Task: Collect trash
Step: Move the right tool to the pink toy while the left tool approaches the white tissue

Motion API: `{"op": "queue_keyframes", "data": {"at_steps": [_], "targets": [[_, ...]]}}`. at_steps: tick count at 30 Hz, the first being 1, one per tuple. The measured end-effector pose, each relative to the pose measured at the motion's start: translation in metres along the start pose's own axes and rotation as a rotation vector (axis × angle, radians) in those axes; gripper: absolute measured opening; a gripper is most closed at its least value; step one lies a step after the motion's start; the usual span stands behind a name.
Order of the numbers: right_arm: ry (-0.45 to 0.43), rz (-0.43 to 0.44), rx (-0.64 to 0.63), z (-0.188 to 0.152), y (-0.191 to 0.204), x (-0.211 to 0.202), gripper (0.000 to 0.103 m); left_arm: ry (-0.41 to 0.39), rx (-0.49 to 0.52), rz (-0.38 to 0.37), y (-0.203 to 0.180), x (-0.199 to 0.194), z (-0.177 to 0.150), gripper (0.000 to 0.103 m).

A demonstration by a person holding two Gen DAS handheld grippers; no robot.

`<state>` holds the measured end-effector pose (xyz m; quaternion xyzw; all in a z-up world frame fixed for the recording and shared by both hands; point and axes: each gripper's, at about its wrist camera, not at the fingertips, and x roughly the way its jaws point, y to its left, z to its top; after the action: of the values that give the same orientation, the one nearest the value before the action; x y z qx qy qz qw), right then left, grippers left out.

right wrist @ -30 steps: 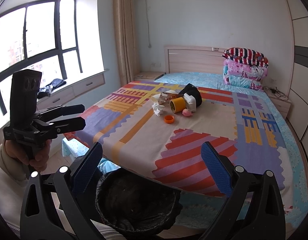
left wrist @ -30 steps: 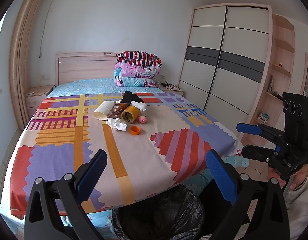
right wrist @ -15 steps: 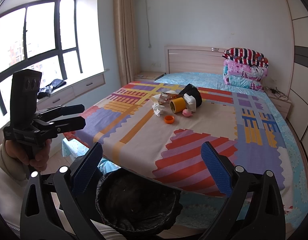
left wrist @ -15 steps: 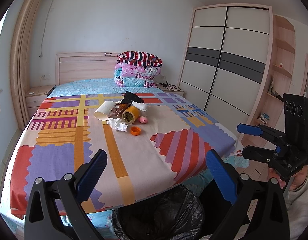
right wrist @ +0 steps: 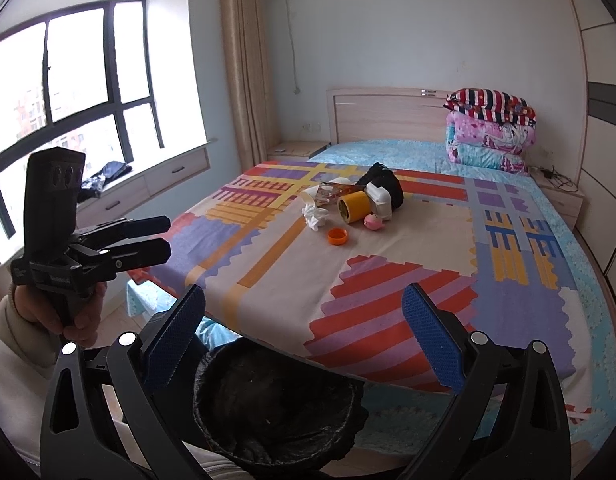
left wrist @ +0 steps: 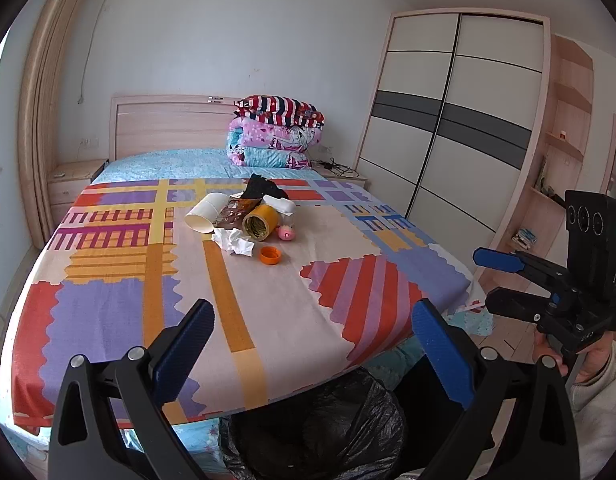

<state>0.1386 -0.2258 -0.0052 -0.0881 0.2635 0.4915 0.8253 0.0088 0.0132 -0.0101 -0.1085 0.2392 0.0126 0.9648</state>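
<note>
Both grippers hang over the foot of the bed [left wrist: 120,312], the left gripper [left wrist: 311,344] and the right gripper [right wrist: 304,328] each with jaws spread wide and holding nothing. The trash lies in a cluster mid-bed, well apart from them: a white paper cup [left wrist: 206,212], crumpled tissue [left wrist: 235,241], a yellow tape roll [left wrist: 260,221] and an orange cap [left wrist: 270,256]. A black-lined bin [right wrist: 276,404] stands just below the grippers, against the bed's near edge

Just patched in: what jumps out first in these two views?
A small heap of litter sits mid-bed on the patchwork bedspread: paper cup, tape roll, tissue, orange cap. A black-lined bin waits at the foot. Both grippers, left and right, are open and empty.
</note>
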Motion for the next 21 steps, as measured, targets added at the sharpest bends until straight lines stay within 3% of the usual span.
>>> {"op": "queue_keyframes", "data": {"at_steps": [5,8,17,21], "targets": [[-0.005,-0.014,-0.010,0.012,-0.005,0.009,0.098,0.008,0.004,0.033,0.007,0.008,0.010,0.095],[-0.005,-0.020,-0.021,0.024,-0.011,0.020,0.088,0.016,0.011,0.055,0.015,0.017,0.020,0.095],[0.073,-0.039,0.045,0.051,-0.041,0.070,0.087,0.046,0.008,0.105,0.042,0.052,0.046,0.095],[0.109,-0.026,0.067,0.061,-0.048,0.091,0.084,0.072,-0.038,0.111,0.058,0.071,0.057,0.095]]}}
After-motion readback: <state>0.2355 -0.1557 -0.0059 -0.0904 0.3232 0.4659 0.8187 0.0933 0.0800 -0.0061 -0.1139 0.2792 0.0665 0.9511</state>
